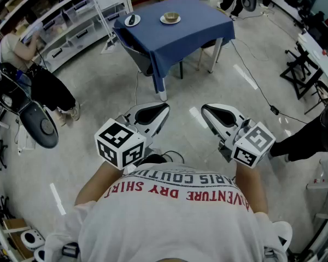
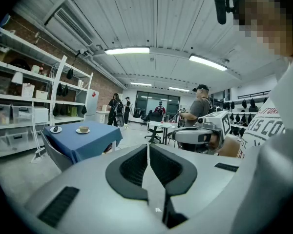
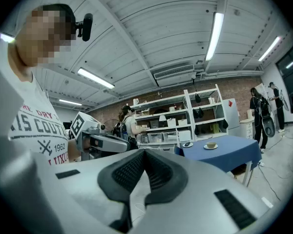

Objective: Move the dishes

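Left claw (image 1: 163,109) closed and empty, right claw (image 1: 205,109) closed and empty, both held close to the person's shirt (image 1: 175,212), well apart from the blue-covered desk (image 1: 191,29), a small plate (image 1: 132,20) and a saucer with a cup (image 1: 170,18) side by side on it

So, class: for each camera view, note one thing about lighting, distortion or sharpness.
Head view: even light, soft shadows, the blue table sharp. Left gripper view: strong fisheye, black corners, ceiling strip lights blown white. Right gripper view: the same curving, with the shelves leaning.
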Motion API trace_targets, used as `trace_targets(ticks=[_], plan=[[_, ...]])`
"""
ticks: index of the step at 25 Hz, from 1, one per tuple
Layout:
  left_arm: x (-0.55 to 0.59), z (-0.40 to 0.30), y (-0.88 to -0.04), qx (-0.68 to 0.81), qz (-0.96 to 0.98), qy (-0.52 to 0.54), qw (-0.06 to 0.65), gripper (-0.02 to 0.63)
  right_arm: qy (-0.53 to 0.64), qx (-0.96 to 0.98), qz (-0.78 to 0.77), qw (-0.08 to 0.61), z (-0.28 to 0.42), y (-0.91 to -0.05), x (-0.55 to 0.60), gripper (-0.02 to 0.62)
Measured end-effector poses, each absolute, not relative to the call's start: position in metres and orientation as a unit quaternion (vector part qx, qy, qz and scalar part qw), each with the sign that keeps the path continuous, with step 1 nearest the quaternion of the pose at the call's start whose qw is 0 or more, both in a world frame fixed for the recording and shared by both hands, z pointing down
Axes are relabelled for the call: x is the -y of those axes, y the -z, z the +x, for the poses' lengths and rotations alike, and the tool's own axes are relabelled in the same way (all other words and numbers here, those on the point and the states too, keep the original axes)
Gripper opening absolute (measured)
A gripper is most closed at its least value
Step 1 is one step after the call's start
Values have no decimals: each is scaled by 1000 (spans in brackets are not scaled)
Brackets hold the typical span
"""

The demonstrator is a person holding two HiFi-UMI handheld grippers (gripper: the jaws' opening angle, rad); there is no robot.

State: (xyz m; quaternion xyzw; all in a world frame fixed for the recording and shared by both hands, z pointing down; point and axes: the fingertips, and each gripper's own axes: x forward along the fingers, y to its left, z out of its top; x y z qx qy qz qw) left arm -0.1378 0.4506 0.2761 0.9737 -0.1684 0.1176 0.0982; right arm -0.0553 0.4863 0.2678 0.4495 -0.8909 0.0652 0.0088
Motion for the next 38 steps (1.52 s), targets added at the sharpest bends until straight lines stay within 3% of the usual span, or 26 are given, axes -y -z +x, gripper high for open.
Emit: trace_targets(ticks=[22,34,38], plan=[[-424,-133,-299,197,962,-141,125,37,-98,893,439,-9,-39,-287,-470,26],[-320,-102,-324,184,962,-137,150,37,-108,874,473,31,4,-311,-367,35],[-261,-89,-323,178,962,-138,151,37,-110,871,478,33,18,-309,-310,82]])
